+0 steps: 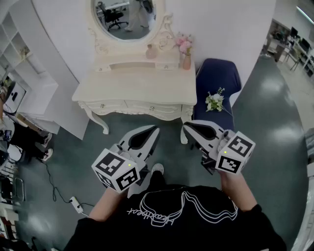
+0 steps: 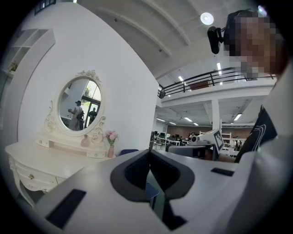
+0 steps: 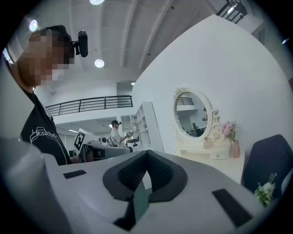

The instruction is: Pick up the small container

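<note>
While the left gripper (image 1: 156,129) and the right gripper (image 1: 187,125) are held side by side over the green floor (image 1: 274,127), short of the white dressing table (image 1: 147,105), the small container (image 1: 151,51), a pale pink bottle, stands upright on the low ledge at the foot of the oval mirror (image 1: 126,14). That is at the back of the tabletop (image 1: 142,81), well apart from both pairs of fingers. Each gripper's fingers are closed tip to tip with nothing between them. A pink vase of flowers (image 1: 187,60) stands near the container, to its right. A blue chair (image 1: 218,76) beside the table carries a white bouquet (image 1: 214,101).
</note>
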`<state>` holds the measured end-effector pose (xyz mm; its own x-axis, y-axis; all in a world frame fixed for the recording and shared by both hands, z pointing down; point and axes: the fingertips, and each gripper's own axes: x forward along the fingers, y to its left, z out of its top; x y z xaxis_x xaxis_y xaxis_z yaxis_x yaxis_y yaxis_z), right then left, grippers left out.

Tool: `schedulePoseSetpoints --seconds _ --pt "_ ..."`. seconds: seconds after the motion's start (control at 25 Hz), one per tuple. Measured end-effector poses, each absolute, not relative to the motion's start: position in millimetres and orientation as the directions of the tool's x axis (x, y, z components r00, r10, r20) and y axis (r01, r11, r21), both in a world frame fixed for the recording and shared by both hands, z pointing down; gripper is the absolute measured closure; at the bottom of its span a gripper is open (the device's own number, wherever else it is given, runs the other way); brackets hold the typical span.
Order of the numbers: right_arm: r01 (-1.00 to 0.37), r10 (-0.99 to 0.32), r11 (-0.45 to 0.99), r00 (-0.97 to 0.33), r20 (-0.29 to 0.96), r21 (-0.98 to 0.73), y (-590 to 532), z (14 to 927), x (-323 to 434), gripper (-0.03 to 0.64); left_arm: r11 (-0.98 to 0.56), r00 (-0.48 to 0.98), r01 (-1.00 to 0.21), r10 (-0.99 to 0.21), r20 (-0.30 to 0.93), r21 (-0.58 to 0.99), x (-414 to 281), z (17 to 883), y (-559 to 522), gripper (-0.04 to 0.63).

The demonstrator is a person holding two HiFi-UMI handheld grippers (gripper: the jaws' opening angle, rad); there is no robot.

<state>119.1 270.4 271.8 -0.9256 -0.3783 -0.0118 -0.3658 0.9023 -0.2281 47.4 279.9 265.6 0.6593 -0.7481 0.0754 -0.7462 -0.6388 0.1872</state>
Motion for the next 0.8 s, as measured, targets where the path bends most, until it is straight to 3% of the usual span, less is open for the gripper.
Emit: schedulePoseSetpoints --seconds 0.8 --pt "-0.363 -0.365 0.912 -0.931 0.026 -0.191 261 284 117 0.609 -0.643 0.663 -0.746 -0.743 0.097 0.170 58 276 260 0.591"
